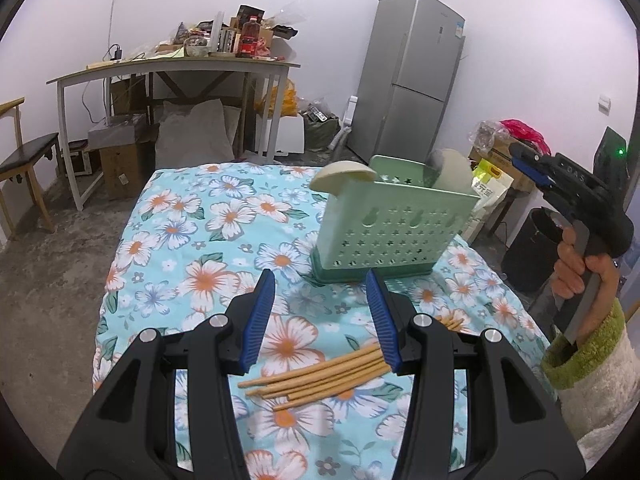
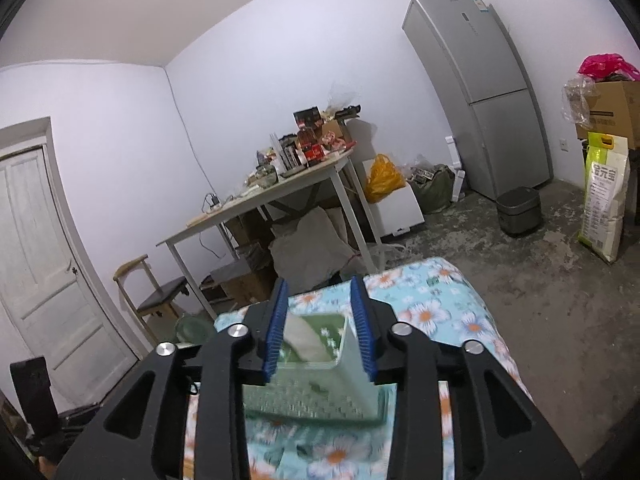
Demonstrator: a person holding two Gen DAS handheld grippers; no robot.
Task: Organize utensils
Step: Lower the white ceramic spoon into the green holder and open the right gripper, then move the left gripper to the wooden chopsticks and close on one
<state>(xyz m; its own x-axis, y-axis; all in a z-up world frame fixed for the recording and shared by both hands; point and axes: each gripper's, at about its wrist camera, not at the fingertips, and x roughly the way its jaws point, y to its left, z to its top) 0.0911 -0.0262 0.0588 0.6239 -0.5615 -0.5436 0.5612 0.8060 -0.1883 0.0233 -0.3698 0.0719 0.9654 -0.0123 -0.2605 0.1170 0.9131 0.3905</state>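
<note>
A pale green perforated utensil holder (image 1: 384, 232) stands on the flowered tablecloth (image 1: 208, 240), with two cream spoons (image 1: 340, 174) leaning in it. Several wooden chopsticks (image 1: 320, 376) lie loose on the cloth, just below and between the fingers of my left gripper (image 1: 320, 276). That gripper is open and holds nothing. My right gripper (image 2: 320, 282) hovers above the holder (image 2: 320, 384), also open, with a cream spoon (image 2: 304, 340) visible in the holder beyond its fingers. In the left wrist view the right gripper (image 1: 524, 156) is up at the right, held by a hand (image 1: 576, 268).
The table's edges drop to a concrete floor (image 1: 60, 272) on the left and far side. Behind stand a cluttered white desk (image 1: 180, 68), a grey fridge (image 1: 412, 76), a chair (image 1: 28, 160), boxes and a rice bag (image 2: 604, 200). A black bin (image 2: 520, 210) sits by the fridge.
</note>
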